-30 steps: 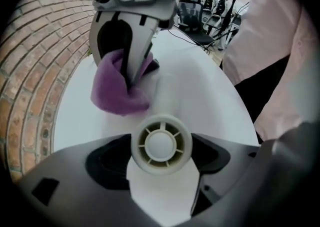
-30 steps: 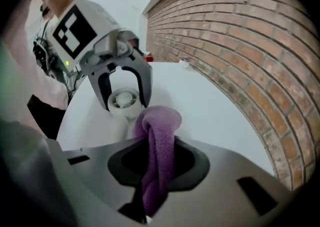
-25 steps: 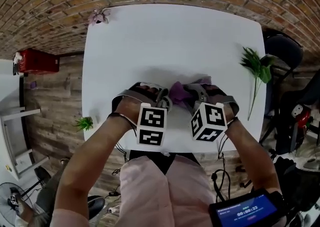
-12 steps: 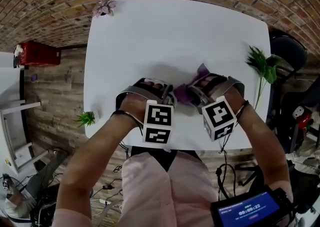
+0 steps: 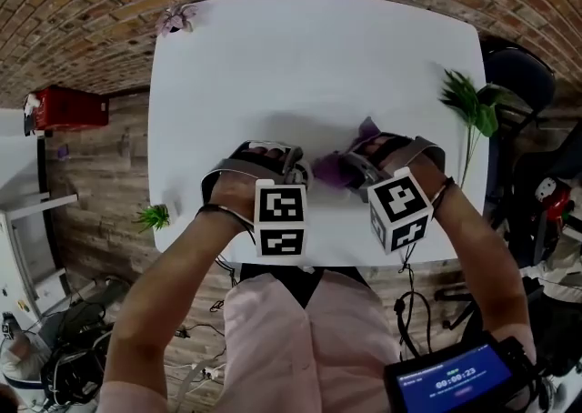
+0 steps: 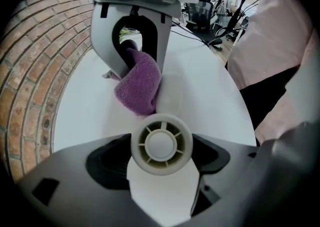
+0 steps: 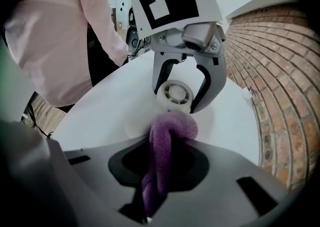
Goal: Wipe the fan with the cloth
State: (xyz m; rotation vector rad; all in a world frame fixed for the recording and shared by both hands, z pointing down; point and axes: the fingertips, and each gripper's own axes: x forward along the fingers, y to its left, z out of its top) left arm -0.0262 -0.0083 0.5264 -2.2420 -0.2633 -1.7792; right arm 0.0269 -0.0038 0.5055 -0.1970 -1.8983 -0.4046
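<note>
My left gripper (image 6: 161, 147) is shut on the round ribbed hub of a small white fan (image 6: 161, 142), one blade (image 6: 160, 188) spreading below it. The purple cloth (image 6: 139, 83) hangs from my right gripper (image 6: 134, 46) just beyond the fan, resting on the white table (image 6: 200, 91). In the right gripper view, the right gripper (image 7: 167, 147) is shut on the cloth (image 7: 169, 133), whose folded end touches the fan hub (image 7: 175, 94) held between the left gripper's fingers (image 7: 210, 83). In the head view both grippers meet near the front edge, with the cloth (image 5: 335, 168) between them; the fan is hidden there.
A green leafy sprig (image 5: 468, 106) lies at the table's right edge, a small pink flower (image 5: 175, 20) at the far left corner, and a small green plant (image 5: 153, 217) by the left edge. A dark chair (image 5: 518, 84) stands to the right of the white table (image 5: 309, 65).
My right gripper has shifted a little to the right and rolled, dragging the cloth with it against the fan. The left gripper has stayed in place.
</note>
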